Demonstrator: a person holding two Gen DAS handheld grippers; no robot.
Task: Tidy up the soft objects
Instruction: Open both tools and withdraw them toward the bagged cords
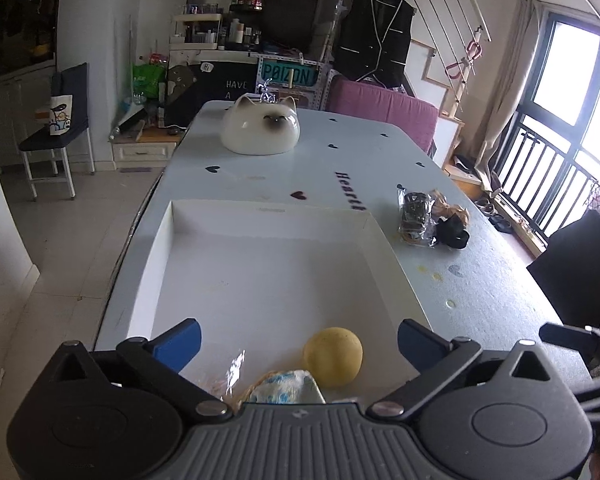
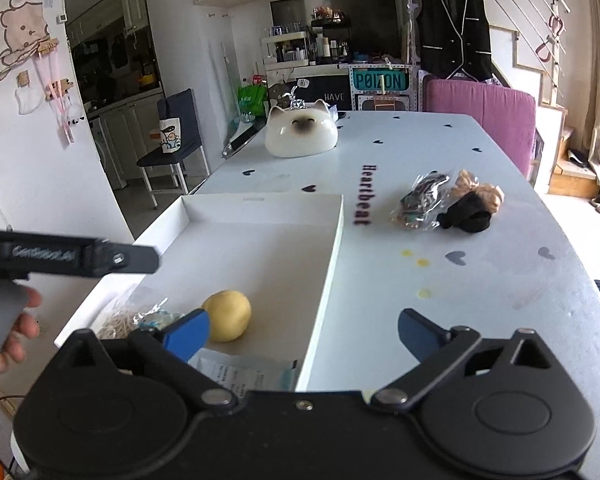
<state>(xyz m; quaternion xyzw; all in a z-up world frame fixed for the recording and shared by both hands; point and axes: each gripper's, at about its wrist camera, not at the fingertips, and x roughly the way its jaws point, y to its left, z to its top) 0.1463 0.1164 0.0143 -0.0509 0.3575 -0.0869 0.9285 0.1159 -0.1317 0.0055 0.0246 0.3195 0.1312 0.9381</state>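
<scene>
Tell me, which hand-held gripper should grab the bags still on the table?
Probably the right hand-held gripper. It is open and empty over the table beside the box, on the bags' side. The left hand-held gripper hangs over the box.

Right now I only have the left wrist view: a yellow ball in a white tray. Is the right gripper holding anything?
Observer: No. The right gripper is open, with nothing between its fingers.
Operator: Anything in the tray that my view hides?
Observer: Yes, a flat white packet with print on it lies in the near corner of the white tray, close to the yellow ball.
Operator: And left of the tray?
Observer: A person's hand is wrapped around a grey handle there.
</scene>
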